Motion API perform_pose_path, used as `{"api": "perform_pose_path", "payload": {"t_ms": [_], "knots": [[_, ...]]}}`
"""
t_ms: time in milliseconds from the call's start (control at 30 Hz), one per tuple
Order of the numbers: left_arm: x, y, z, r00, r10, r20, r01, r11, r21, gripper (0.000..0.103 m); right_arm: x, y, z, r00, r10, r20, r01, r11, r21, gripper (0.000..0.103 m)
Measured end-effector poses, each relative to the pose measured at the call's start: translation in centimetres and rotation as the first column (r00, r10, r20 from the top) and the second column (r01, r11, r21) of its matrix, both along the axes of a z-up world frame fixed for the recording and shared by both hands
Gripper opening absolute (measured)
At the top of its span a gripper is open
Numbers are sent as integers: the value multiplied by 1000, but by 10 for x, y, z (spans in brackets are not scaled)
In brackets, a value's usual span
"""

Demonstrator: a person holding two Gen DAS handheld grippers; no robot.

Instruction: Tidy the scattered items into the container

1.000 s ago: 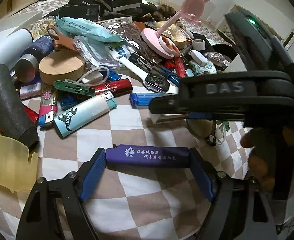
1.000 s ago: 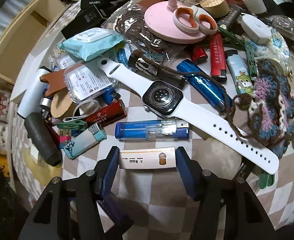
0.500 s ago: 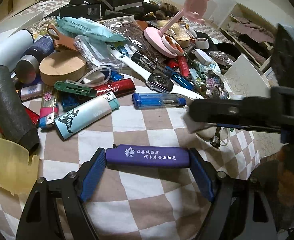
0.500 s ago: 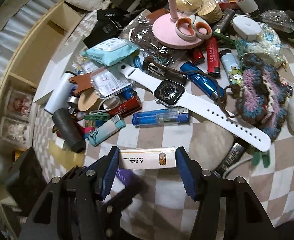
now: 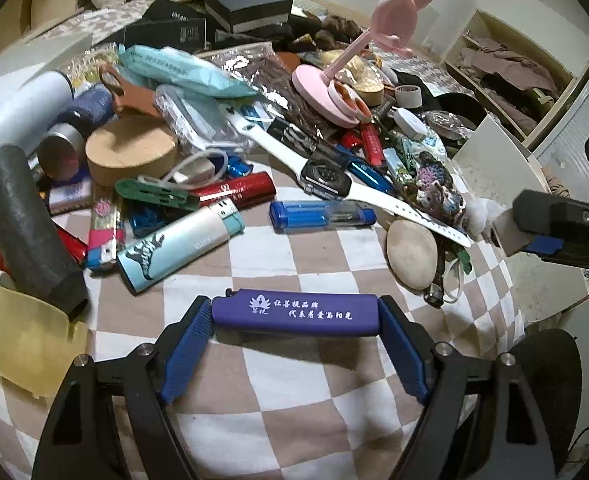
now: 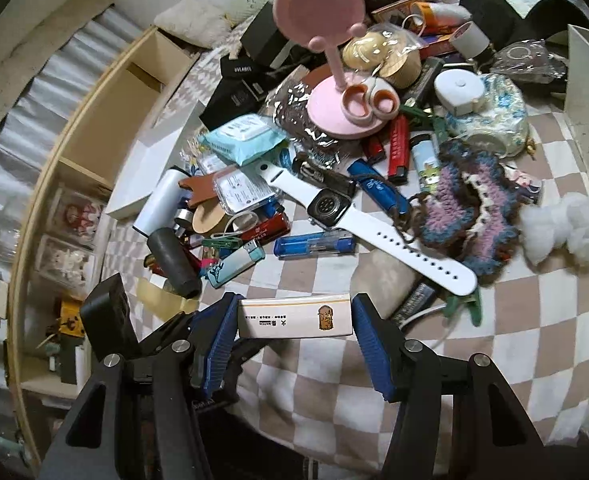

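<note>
Both grippers carry a load above a bed spread with a checked cloth (image 5: pixel 306 400). The left gripper (image 5: pixel 294 320) has its fingers clamped endwise on a purple lighter (image 5: pixel 294 314); the right gripper (image 6: pixel 294 320) has its fingers clamped on a white matchbox (image 6: pixel 294 317), and in the left view it hangs off the bed's right edge.

The container is probably the white box (image 5: pixel 494 168) at that right edge, though its inside is hidden. To do the carry well, each piece should stay level in its end-on grip and let go only once it is over the opening, one gripper at a time so they do not crowd.

The clutter, a white watch (image 6: pixel 330 206) and blue lighter (image 6: pixel 314 245) among it, fills the bed's far half. The near edge is bare cloth, so there is open room there.
</note>
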State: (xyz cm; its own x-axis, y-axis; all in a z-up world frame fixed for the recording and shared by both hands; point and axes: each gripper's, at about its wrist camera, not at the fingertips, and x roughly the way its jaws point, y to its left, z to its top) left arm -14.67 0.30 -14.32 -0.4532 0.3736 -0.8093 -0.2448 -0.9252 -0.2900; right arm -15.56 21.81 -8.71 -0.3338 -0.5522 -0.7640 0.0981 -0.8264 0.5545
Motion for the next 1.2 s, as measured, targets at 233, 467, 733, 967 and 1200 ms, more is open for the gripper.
{"api": "perform_pose_path", "payload": {"t_ms": [233, 467, 733, 967, 1200], "knots": [[3, 6, 10, 998, -11, -64, 10, 1000, -24, 82, 9, 24, 0, 1000, 5, -17, -5, 1000, 0, 59], [4, 14, 24, 990, -44, -134, 36, 997, -62, 82, 18, 50, 19, 998, -6, -65, 6, 1000, -3, 59], [3, 24, 47, 979, -80, -186, 68, 995, -71, 82, 32, 81, 51, 990, -19, -143, 21, 1000, 12, 59], [2, 54, 85, 957, -148, -251, 132, 988, -81, 82, 40, 108, 72, 979, -40, -198, 51, 997, 51, 59], [5, 97, 132, 918, -233, -321, 225, 972, -63, 82, 45, 138, 100, 967, -60, -248, 74, 996, 49, 59]]}}
